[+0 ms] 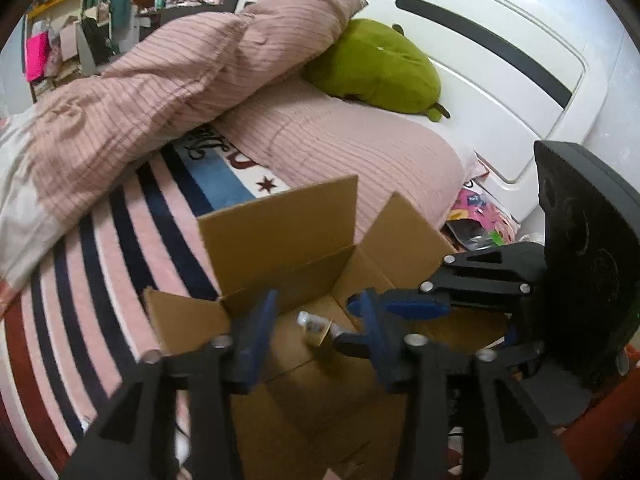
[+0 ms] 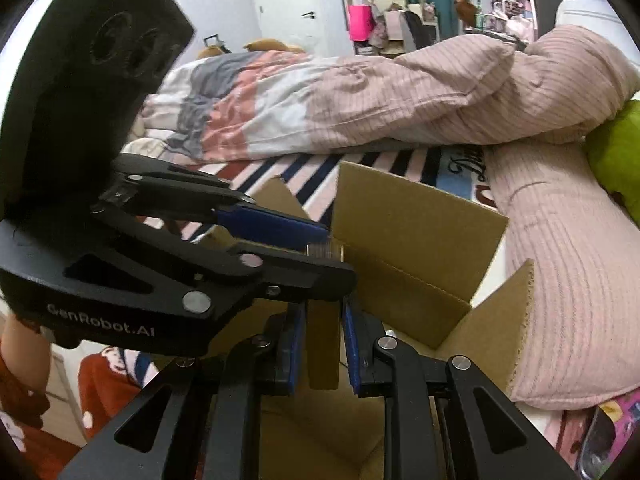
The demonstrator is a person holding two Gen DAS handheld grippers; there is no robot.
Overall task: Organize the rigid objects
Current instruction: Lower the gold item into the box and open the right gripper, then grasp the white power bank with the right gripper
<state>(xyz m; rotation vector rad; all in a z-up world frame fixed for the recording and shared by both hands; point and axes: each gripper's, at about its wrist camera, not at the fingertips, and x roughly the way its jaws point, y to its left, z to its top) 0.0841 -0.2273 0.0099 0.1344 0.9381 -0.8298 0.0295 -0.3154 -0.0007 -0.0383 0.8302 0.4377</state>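
An open cardboard box [image 1: 280, 240] [image 2: 416, 220] sits on the bed. My right gripper [image 2: 322, 344] is shut on a flat tan wooden comb [image 2: 323, 344] with fine teeth at its top, held upright over the box. In the left wrist view the right gripper [image 1: 360, 320] comes in from the right and holds the comb [image 1: 316, 330] above the box floor. My left gripper [image 1: 316, 340] is open, its blue pads either side of the comb, not touching it. It shows in the right wrist view [image 2: 320, 252] just above the comb's teeth.
A pink striped duvet [image 1: 160, 92] is heaped behind the box. A green plush toy [image 1: 372, 68] lies by the white headboard [image 1: 500, 60]. A striped blanket [image 1: 100, 240] covers the bed. Colourful packets [image 1: 476, 216] lie at the bed's right edge.
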